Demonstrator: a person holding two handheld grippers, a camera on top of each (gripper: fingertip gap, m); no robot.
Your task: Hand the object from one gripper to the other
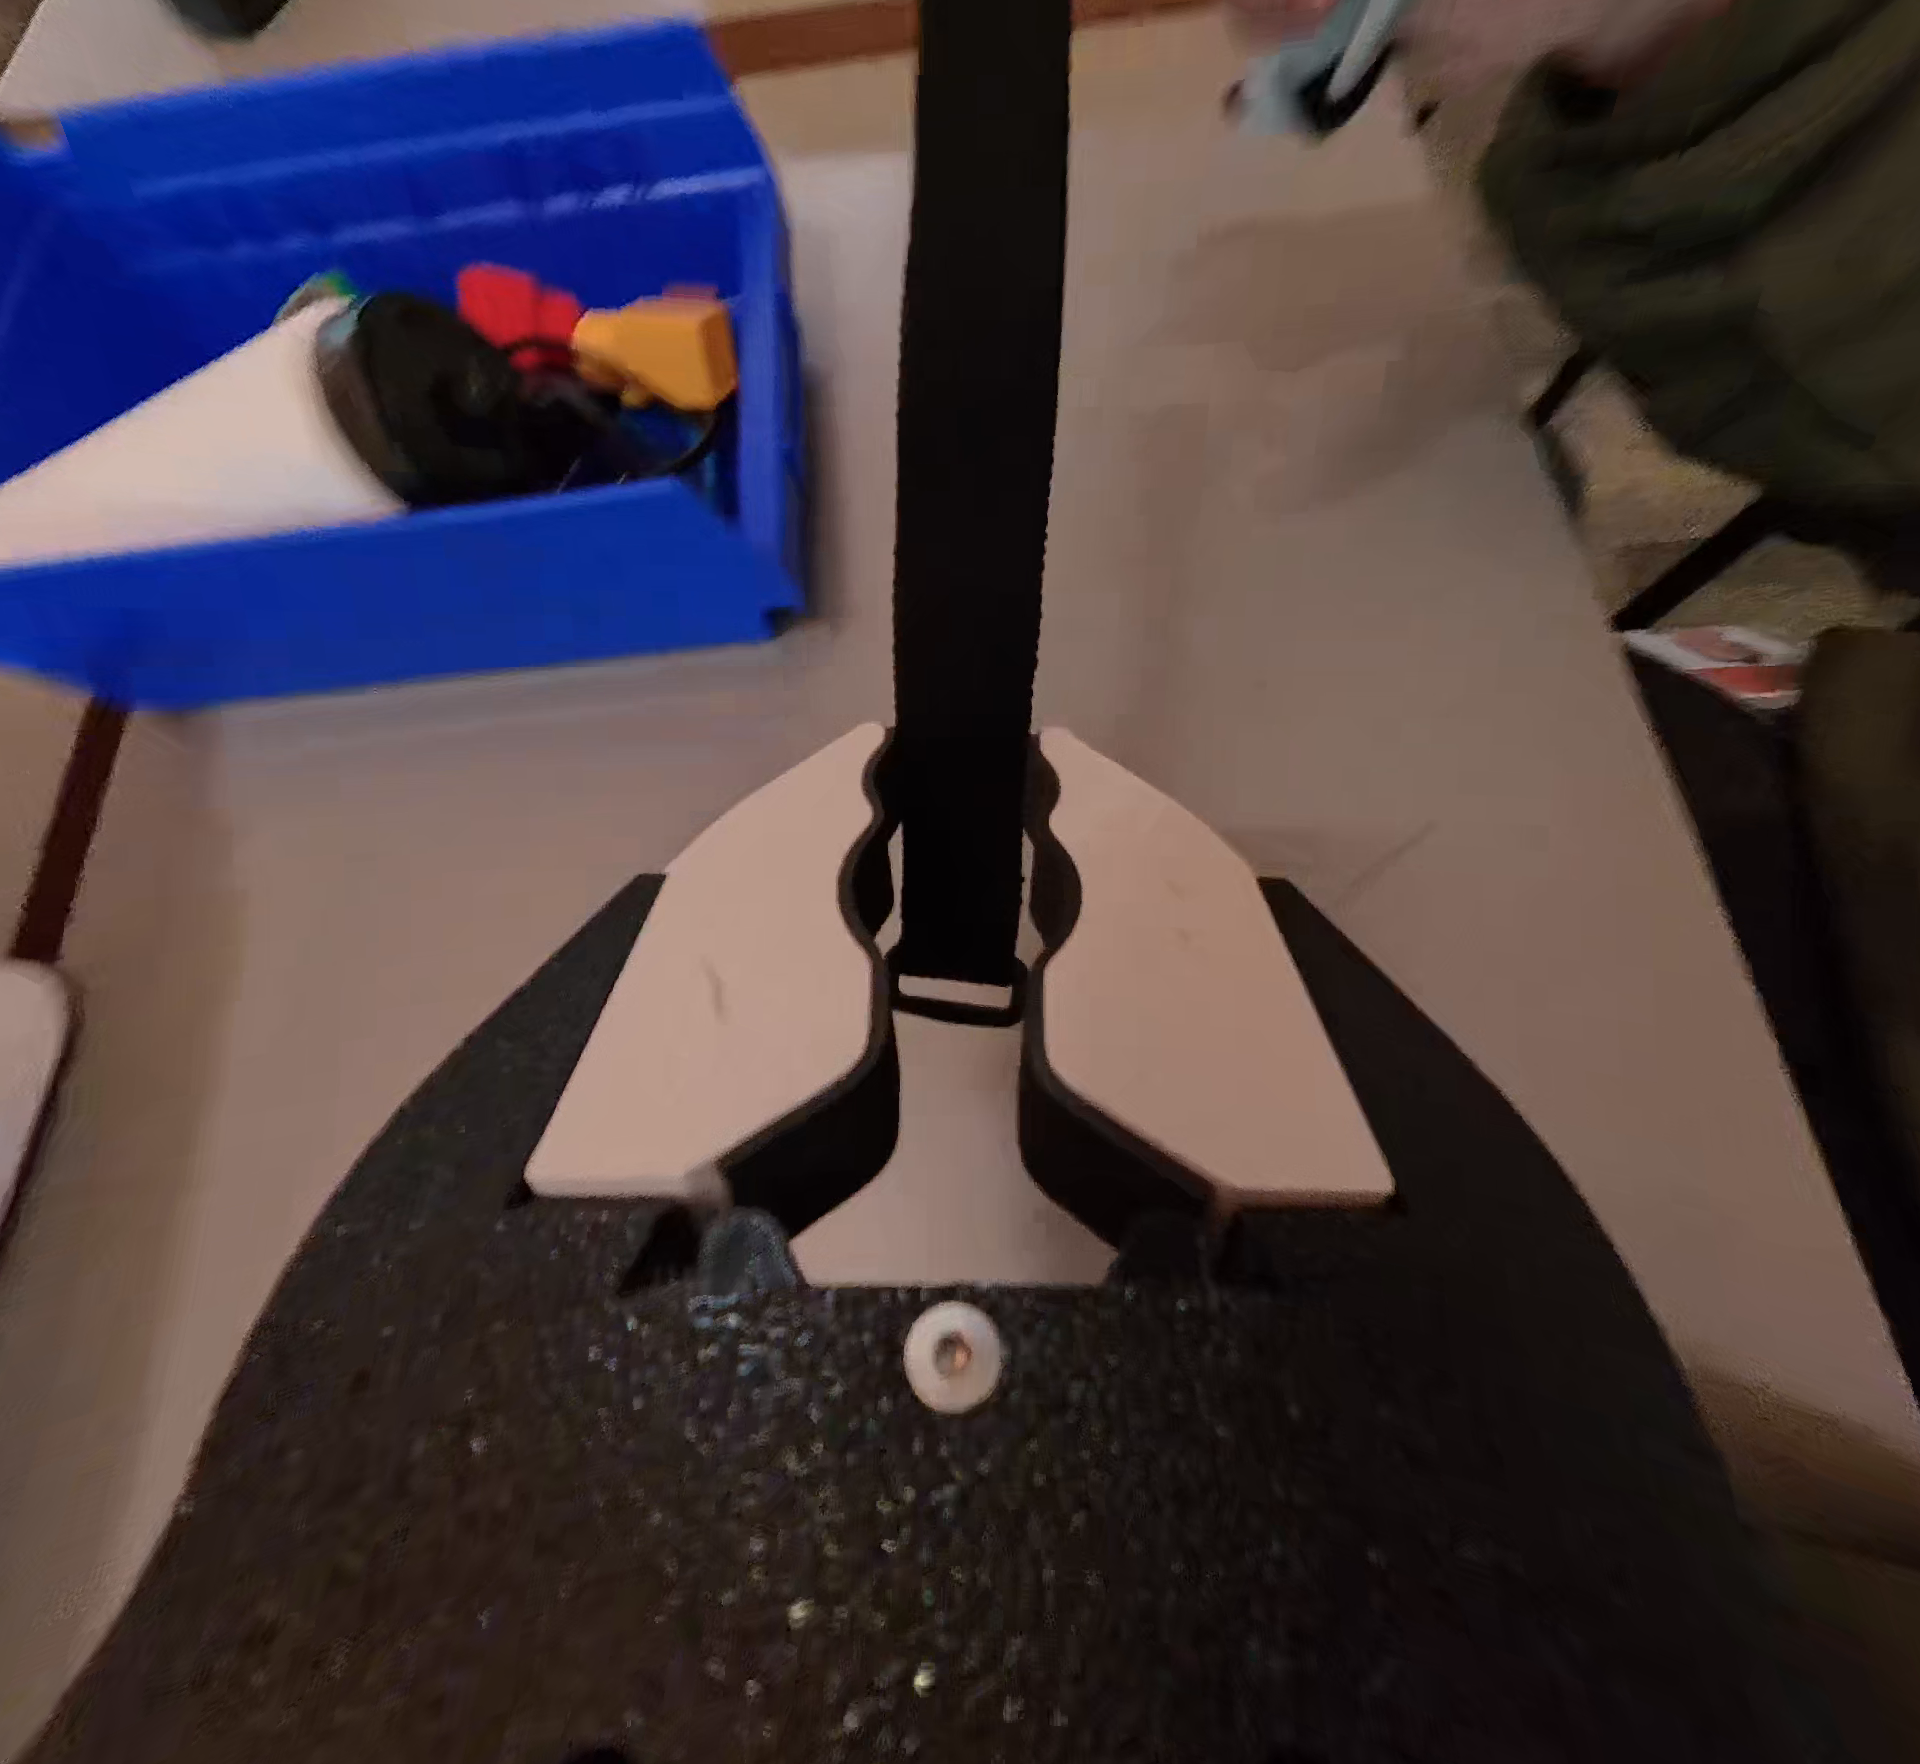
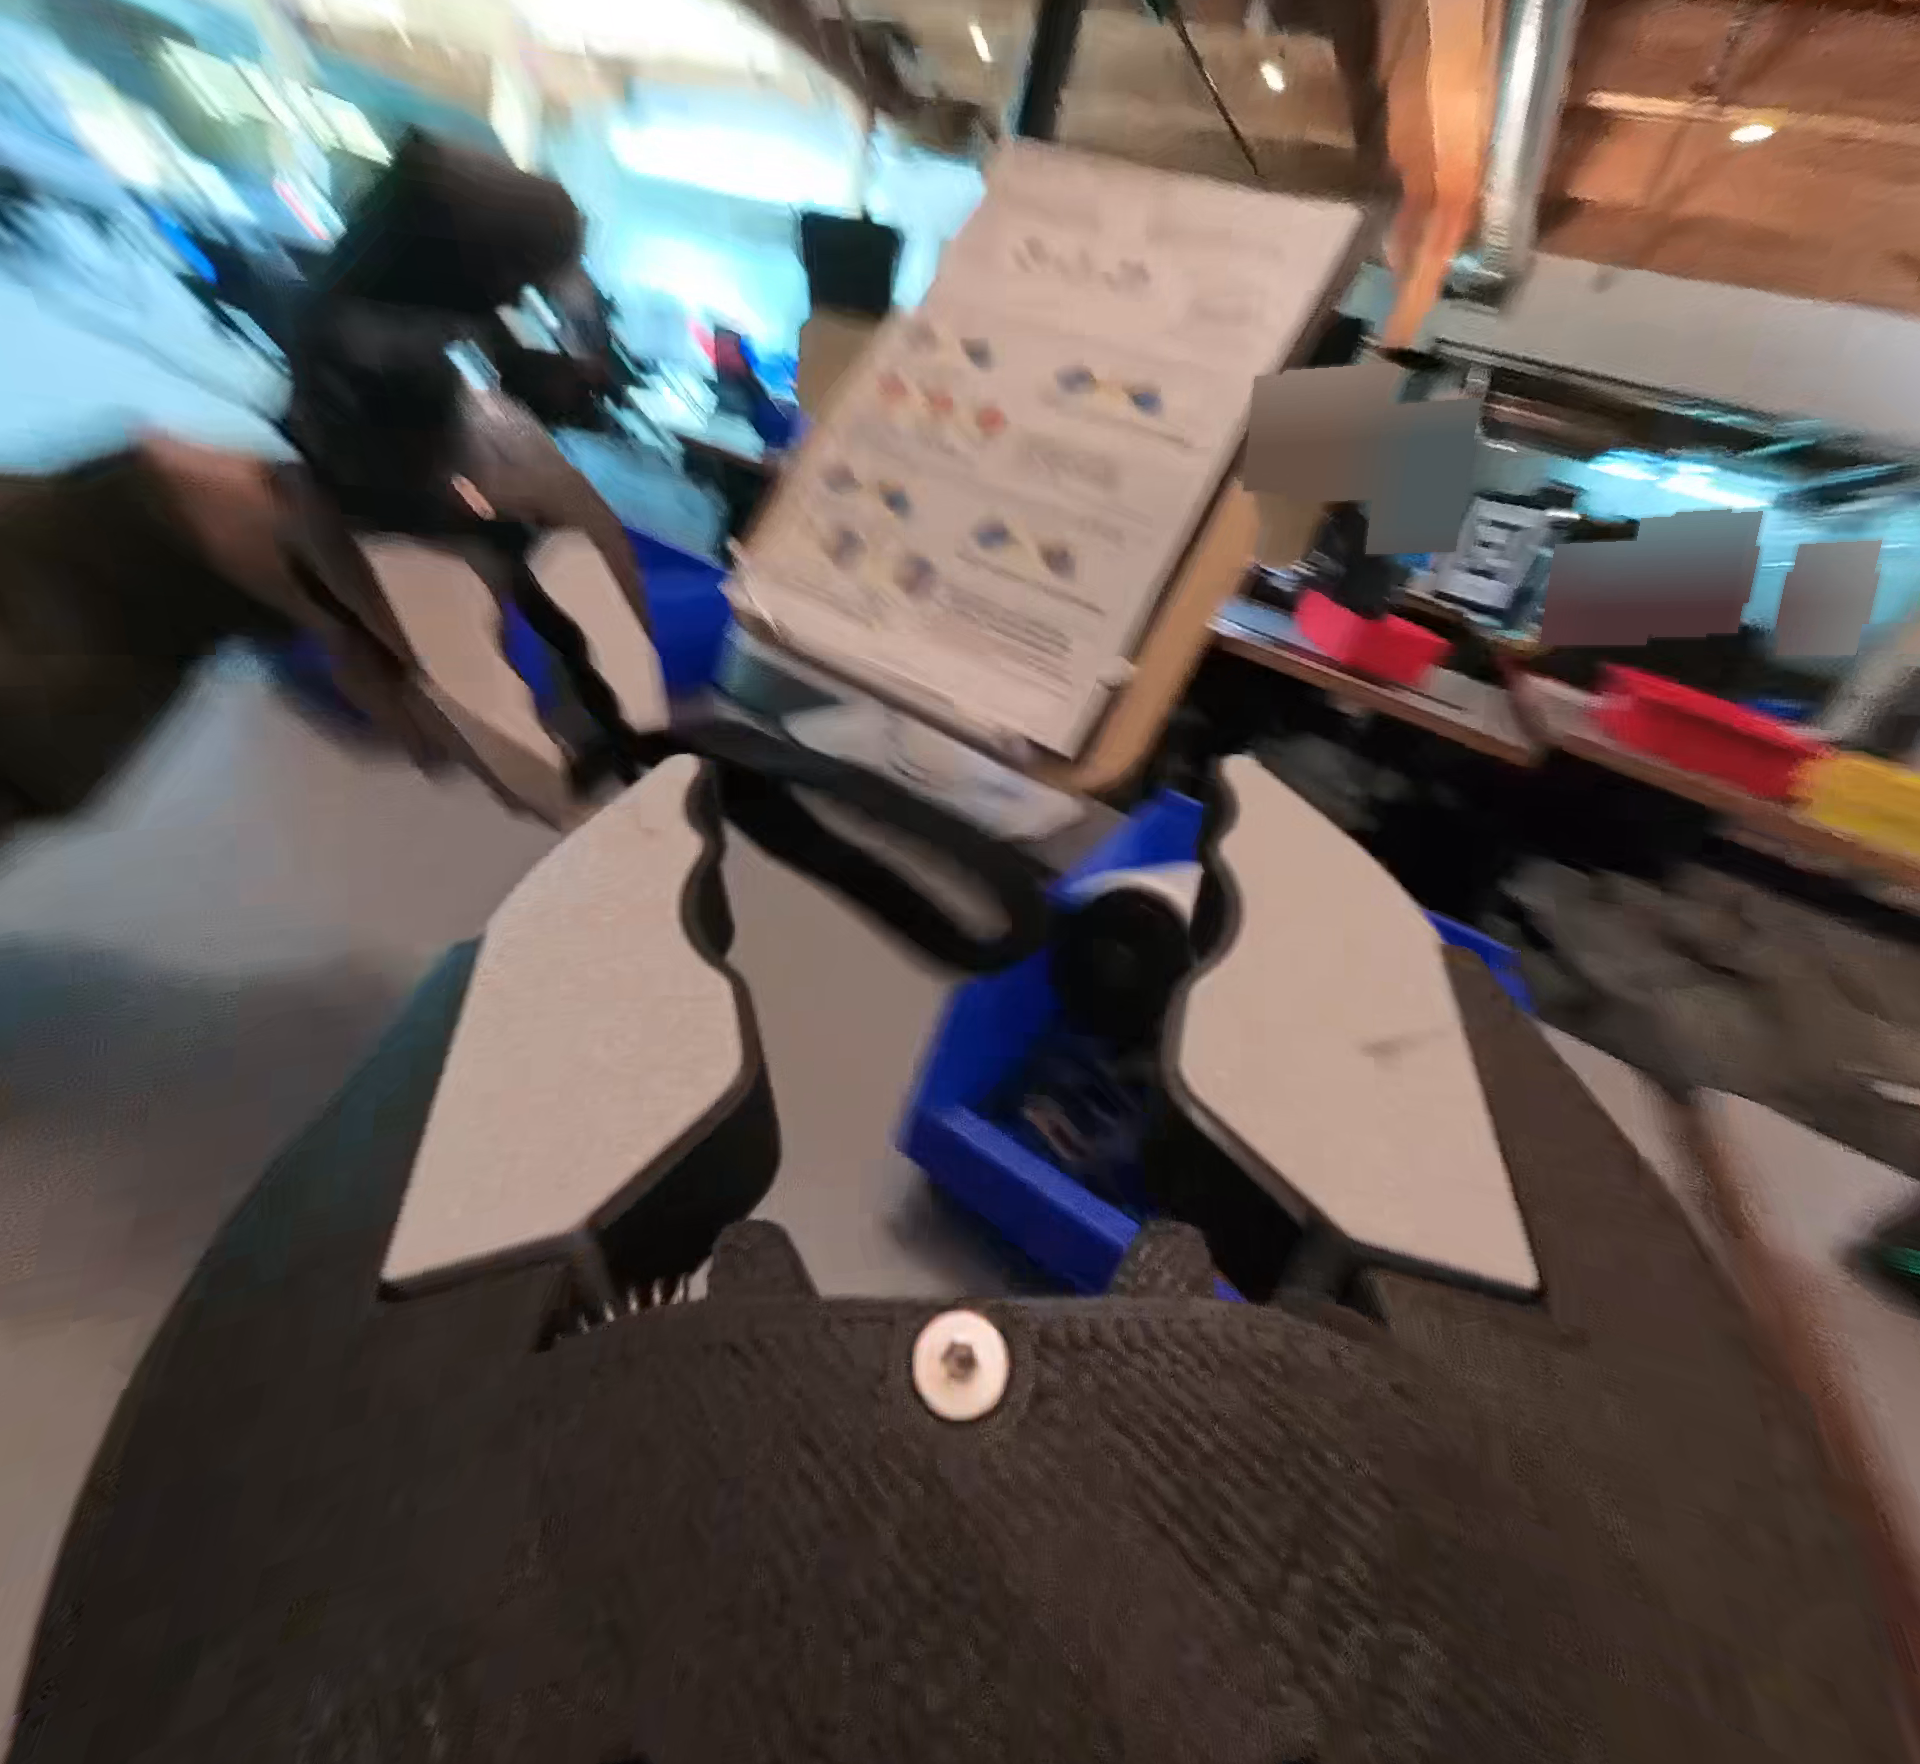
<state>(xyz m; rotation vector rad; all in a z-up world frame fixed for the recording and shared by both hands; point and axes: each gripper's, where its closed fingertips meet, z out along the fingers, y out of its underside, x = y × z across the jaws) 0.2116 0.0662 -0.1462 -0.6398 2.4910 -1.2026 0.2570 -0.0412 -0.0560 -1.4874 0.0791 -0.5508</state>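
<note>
Fingers of the left gripper (image 1: 961, 883) are clenched on a black strap (image 1: 982, 364), which runs taut toward twelve o'clock, its buckle loop lying just behind the tips. Those of the right gripper (image 2: 961, 883) are spread wide and carry nothing; in the right wrist view the strap (image 2: 883, 841) sags between them. At ten o'clock on the counter (image 1: 1247, 675) sits a blue bin (image 1: 416, 613). Judging by this, the handover is at the approach: next, the right must close on the strap before the left lets go.

Warm dim indoor light; heavy motion blur, wide-angle edge distortion.
</note>
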